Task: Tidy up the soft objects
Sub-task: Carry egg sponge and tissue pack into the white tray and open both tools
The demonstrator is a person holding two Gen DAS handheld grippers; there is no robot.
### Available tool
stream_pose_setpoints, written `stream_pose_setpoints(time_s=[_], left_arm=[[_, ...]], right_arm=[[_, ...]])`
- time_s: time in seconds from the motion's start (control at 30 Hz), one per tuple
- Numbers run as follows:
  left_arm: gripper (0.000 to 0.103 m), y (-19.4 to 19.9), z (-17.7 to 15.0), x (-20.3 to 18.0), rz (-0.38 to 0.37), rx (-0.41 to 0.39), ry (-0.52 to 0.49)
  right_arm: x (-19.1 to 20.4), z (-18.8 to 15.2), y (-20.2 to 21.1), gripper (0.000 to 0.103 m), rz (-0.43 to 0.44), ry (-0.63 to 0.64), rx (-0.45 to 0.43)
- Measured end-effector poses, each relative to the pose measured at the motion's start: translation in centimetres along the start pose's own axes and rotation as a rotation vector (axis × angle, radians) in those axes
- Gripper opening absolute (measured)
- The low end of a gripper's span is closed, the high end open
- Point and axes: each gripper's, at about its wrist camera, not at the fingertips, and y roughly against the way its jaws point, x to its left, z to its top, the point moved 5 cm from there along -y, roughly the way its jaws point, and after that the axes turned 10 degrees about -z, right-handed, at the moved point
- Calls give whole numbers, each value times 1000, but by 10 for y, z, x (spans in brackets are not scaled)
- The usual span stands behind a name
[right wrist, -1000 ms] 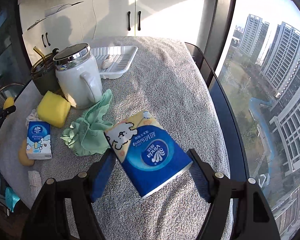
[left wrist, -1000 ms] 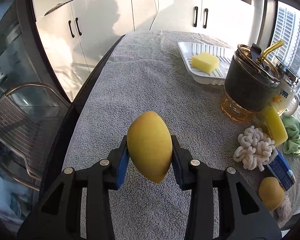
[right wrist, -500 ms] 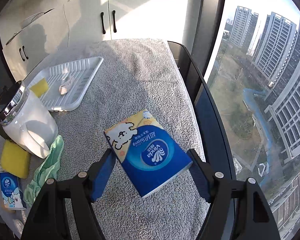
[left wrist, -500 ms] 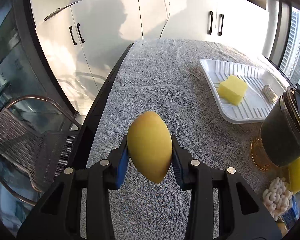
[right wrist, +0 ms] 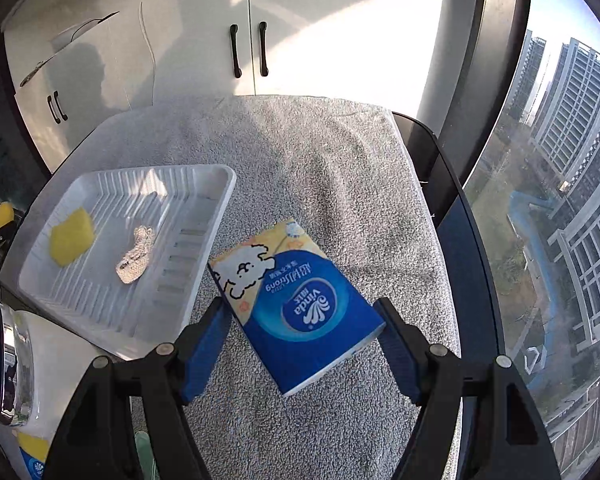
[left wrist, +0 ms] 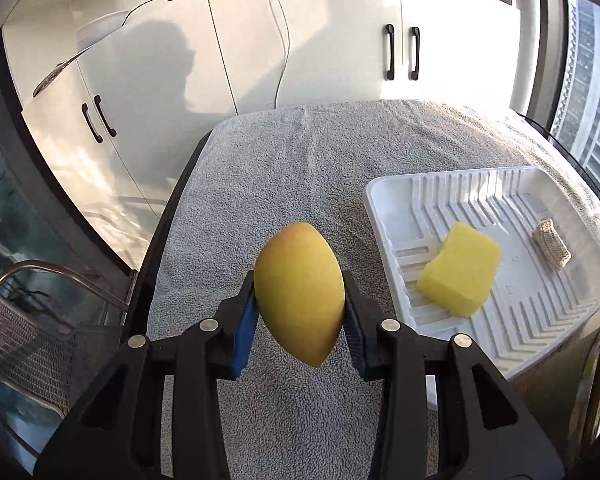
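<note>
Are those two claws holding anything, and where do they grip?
Left jaws pinch a yellow mango-shaped soft toy across its middle; right jaws hold a blue Vinda tissue pack by opposite corners.

A smooth, yellow, lemon-shaped soft toy (left wrist: 300, 294) stands nearly upright, pointed ends up and down, clamped at its sides by the left claw (left wrist: 300, 320) above the grey towel, just left of the white ribbed tray (left wrist: 384, 208). Inside the tray lie a yellow sponge block (left wrist: 458, 274), tilted on the tray floor, and beside it, toward the tray's right side, a small cream knitted piece (left wrist: 551, 243). A blue and yellow tissue pack (right wrist: 296, 300) with a cartoon dog, flat and turned diagonally, is pinched at two corners by the right claw (right wrist: 302, 346), just right of the tray.
</note>
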Motion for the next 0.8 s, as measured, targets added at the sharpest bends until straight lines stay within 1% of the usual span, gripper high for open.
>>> stream_pose_setpoints(time_s=[0.07,0.17,0.27,0.33,0.37,0.5,0.63,0.8], left_arm=[[36,-9,14,-11,-33,-5,-19],[36,-26,33,-34,-125,12,-47],[36,-44,43,-58,-165,47,-88],[36,-55,48,-69,-182,67,-105],[36,-61,50,-75,-203,78,-108],[36,-81,57,-89,-254,115,-88],[36,-94,57,-93,-313,156,-31],[36,-106,48,-100,-319,202,-36]], right_arm=[[13,14,-6,75,19,20,0],[38,34,-15,75,66,39,4],[65,50,-23,75,113,51,18],[85,60,-29,75,120,75,16],[94,63,-31,75,123,86,14],[123,71,-44,75,138,127,34],[135,75,-58,75,140,133,59],[144,74,-71,75,141,138,90]])
